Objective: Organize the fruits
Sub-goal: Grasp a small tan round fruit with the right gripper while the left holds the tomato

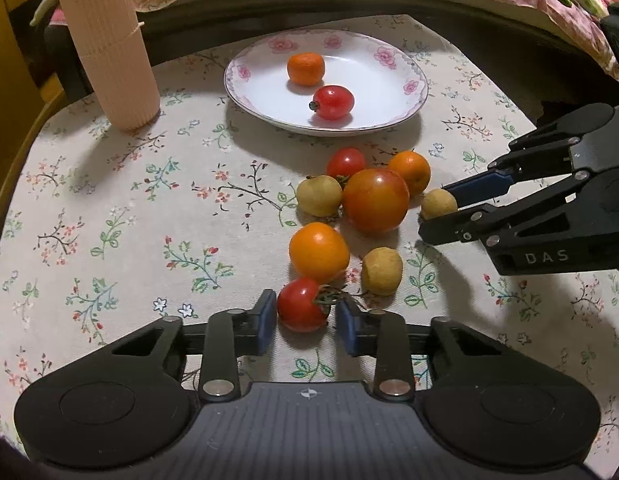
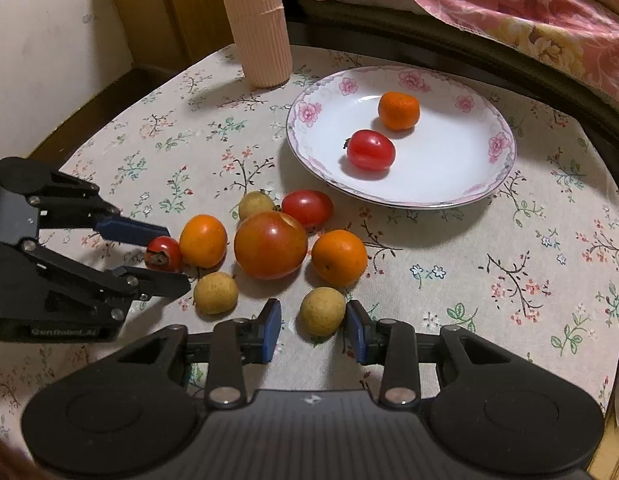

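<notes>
Two fruits sit on the plate [image 1: 405, 114] as our left gripper [image 1: 306, 322] and right gripper [image 2: 312, 326], both spread apart, bracket a cherry tomato [image 1: 302, 305] and a longan [image 2: 322, 311].

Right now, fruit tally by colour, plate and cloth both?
Small red tomatoes: 3, one on the floral-rimmed white plate at, two on the cloth.
Small orange citrus: 3, one on the plate, two off.
Large orange-red tomato: 1.
Tan round longans: 3.
Total: 10.
</notes>
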The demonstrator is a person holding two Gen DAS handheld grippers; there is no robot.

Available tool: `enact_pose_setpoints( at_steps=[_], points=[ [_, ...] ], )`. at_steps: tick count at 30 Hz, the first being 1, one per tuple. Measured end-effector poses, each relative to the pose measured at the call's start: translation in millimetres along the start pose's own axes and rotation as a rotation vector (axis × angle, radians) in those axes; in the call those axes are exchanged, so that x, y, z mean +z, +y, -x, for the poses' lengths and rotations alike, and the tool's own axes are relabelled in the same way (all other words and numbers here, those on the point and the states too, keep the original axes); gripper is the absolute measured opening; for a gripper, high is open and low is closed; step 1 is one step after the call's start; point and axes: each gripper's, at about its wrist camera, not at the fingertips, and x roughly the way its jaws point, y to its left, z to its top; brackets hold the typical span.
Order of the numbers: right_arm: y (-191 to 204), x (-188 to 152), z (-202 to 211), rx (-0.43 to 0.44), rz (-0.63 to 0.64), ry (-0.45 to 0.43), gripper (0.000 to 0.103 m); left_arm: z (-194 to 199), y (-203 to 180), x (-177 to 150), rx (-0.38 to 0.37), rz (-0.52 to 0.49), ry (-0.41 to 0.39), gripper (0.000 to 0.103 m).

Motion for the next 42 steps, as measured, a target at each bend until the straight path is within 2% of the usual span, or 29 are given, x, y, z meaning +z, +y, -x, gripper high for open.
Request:
enact_pose_setpoints(
  at_steps=[2, 12, 32, 42],
  points=[
    [0, 0, 0, -0.008, 0.001, 0.003, 0.025, 0, 0, 0, 0.001, 0.001, 0.005, 0.038],
    [-2, 2, 9, 0.015, -0.011, -0.009, 0.025, 1, 1, 3, -0.001, 0.004, 0.009, 0.037],
    [-10, 19, 25, 0.003, -0.048, -0.077, 0.025, 11, 1, 36, -0.005, 0.032, -0.056, 0.036],
    [-14, 25, 26, -0.002, -0.059, -0.086, 0.025, 11, 3, 29, -0.028, 0.026, -0.052, 0.038]
  ],
)
